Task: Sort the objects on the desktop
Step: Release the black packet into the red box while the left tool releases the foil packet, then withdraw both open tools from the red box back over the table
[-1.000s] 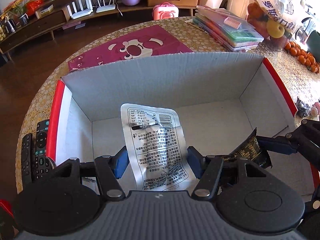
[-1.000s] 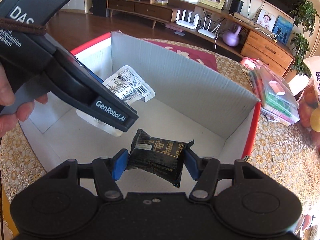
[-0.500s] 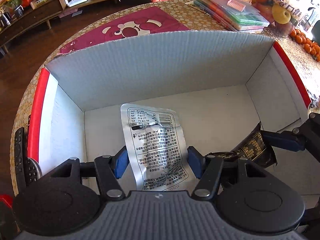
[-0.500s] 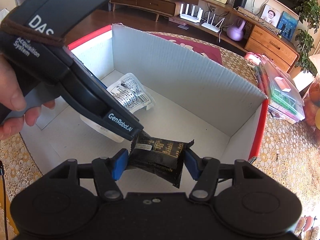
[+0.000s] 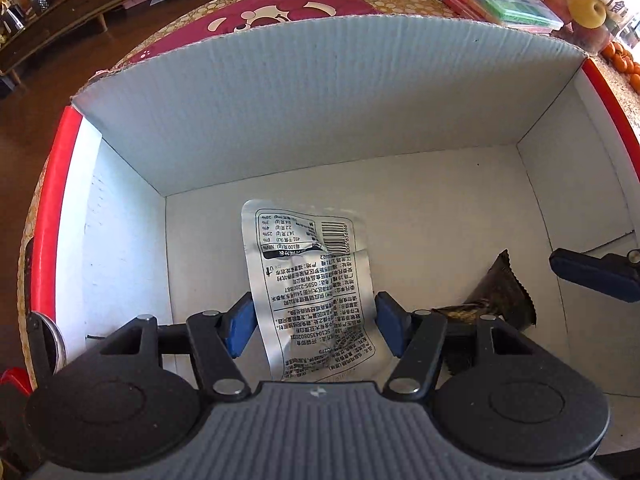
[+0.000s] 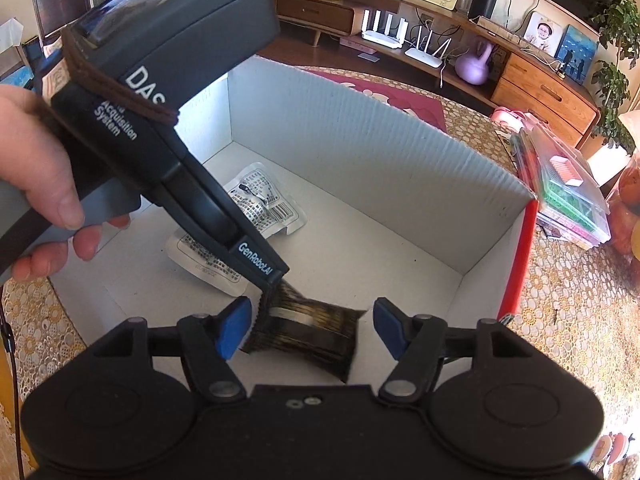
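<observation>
A white cardboard box (image 5: 320, 100) with red outer sides fills both views. My left gripper (image 5: 314, 328) is shut on a silver printed packet (image 5: 308, 272), low inside the box over its floor. In the right wrist view that silver packet (image 6: 264, 200) shows under the left gripper's dark housing (image 6: 192, 184). A black snack packet (image 6: 308, 332), blurred, sits between the spread fingers of my right gripper (image 6: 306, 328), with a gap on its right side. In the left wrist view the black packet (image 5: 496, 300) is apart from one of the right fingers (image 5: 592, 276).
A person's hand (image 6: 40, 184) holds the left gripper. The box rests on a gold lace tablecloth (image 6: 560, 320) with a maroon mat (image 5: 280, 4) behind it. Stacked plastic folders (image 6: 568, 188), a bag of fruit (image 5: 580, 0) and oranges (image 5: 624, 64) lie to the right.
Both grippers have gone lower into the box. The right gripper's fingers have spread and the black packet has come free. The left gripper still grips the silver packet.
</observation>
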